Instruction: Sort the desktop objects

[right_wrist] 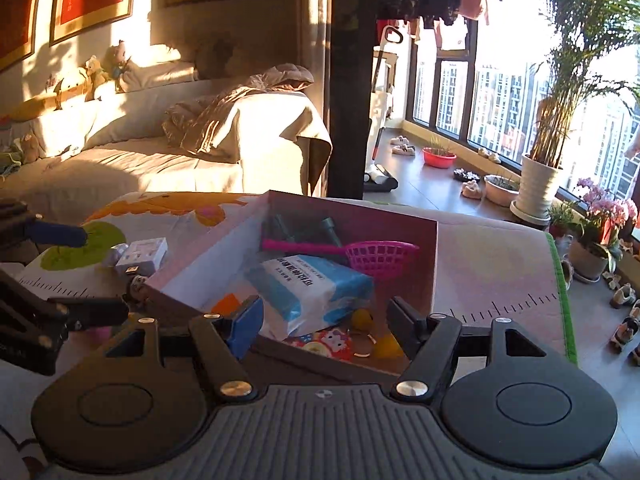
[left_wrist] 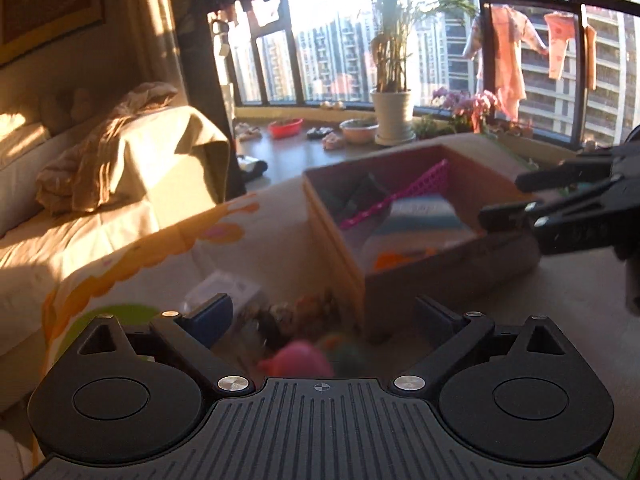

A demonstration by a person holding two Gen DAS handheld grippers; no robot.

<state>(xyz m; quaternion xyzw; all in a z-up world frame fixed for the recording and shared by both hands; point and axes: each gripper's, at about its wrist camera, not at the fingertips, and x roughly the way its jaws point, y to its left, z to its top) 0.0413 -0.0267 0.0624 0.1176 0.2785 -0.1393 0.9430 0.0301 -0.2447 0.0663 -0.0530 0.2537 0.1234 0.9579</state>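
Note:
A cardboard box (right_wrist: 434, 264) stands on the table and holds a blue-white tissue pack (right_wrist: 316, 288), a pink net scoop (right_wrist: 380, 258), a dark object and small yellow toys. My right gripper (right_wrist: 324, 320) is open and empty over the box's near edge; it also shows in the left wrist view (left_wrist: 516, 200). My left gripper (left_wrist: 324, 316) is open above a blurred pink toy (left_wrist: 300, 360), a green thing and a small figurine (left_wrist: 288, 316) left of the box (left_wrist: 340, 240). A white adapter box (right_wrist: 142, 256) lies on the mat.
The table has a printed mat (right_wrist: 160, 208) with a ruler edge. A sofa (right_wrist: 140, 160) with a blanket stands behind. Plant pots (right_wrist: 538, 184), a red basin (right_wrist: 438, 158) and shoes sit on the floor by the window.

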